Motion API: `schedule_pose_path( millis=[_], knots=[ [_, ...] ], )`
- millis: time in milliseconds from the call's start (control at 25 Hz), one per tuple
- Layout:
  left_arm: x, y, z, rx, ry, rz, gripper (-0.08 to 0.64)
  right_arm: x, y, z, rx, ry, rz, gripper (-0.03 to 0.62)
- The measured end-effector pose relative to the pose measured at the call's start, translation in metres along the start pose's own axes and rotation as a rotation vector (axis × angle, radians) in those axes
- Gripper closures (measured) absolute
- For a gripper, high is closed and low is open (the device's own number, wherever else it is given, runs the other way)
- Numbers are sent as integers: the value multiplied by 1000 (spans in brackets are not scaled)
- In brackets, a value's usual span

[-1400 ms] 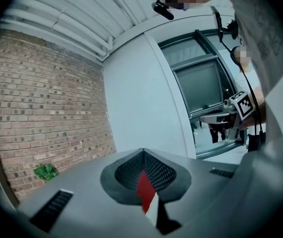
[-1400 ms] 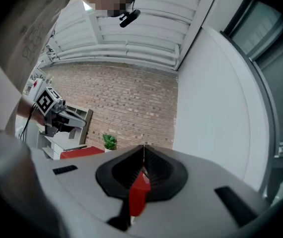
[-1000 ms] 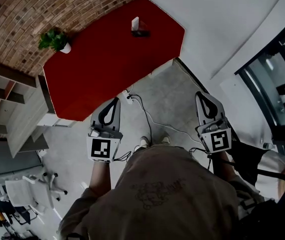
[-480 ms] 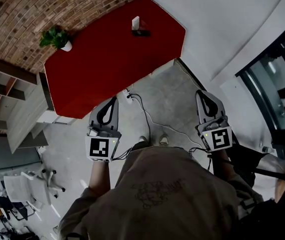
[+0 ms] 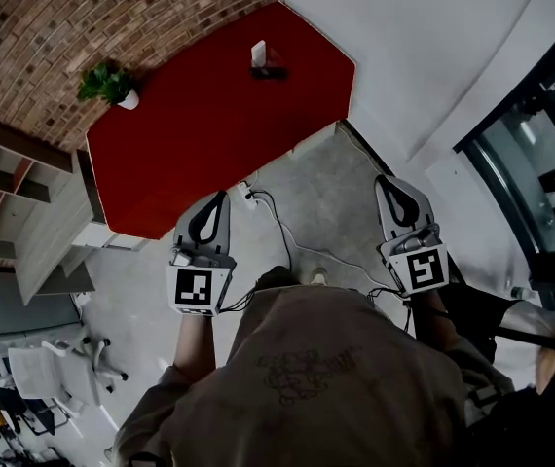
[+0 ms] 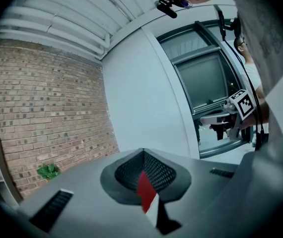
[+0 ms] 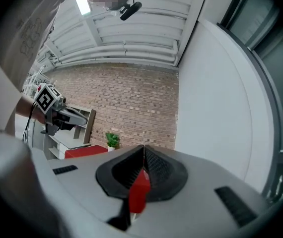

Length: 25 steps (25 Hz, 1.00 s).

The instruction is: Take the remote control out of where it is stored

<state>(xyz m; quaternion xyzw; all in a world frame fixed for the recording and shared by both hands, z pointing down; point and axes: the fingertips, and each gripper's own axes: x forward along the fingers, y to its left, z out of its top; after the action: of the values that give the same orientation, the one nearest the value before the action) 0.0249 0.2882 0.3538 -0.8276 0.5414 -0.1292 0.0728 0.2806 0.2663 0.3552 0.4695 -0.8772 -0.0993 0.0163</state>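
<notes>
My left claw (image 5: 224,195) and right claw (image 5: 381,180) are both closed and empty, well short of the table (image 5: 200,134). I judge the remote sits in the holder (image 5: 259,53) at its far edge. Approaching comes first, then opening.

A brick wall (image 5: 83,27) meets a plain white wall (image 5: 433,37) at the far corner. A red table (image 5: 209,134) with cut corners stands against the brick, with a small potted plant (image 5: 108,82) at its far left corner. Beside the table's left edge stands a pale wooden shelf unit (image 5: 24,202). The floor (image 5: 336,193) is grey concrete, and a white cable (image 5: 292,232) trails across it from the table's near edge. Dark-framed glazing (image 5: 536,154) fills the right side. White pipes (image 7: 131,48) run under the ceiling.
</notes>
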Motion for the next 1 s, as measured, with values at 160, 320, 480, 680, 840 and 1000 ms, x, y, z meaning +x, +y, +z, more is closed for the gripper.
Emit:
schedule_pose_path(
  millis=[160,320,480,680,840,1000],
  knots=[
    [-7,-15,-3,8,-1,0,552,-13,3,-3,20,-1,11,578],
    [2,-9,-6,6,12,11,552,0,-1,-5,20,-1,27,578],
    [-1,-3,-11,12,9,11,552,5,7,-7,28,-4,25,578],
    [8,10,-8,10,4,13,552,22,1,-3,11,-13,16,578],
    [13,15,-9,17,-4,8,552,26,0,-1,3,-15,9,578],
    [22,20,-11,18,-23,-7,552,31,0,-2,-21,-19,-5,578]
  ],
)
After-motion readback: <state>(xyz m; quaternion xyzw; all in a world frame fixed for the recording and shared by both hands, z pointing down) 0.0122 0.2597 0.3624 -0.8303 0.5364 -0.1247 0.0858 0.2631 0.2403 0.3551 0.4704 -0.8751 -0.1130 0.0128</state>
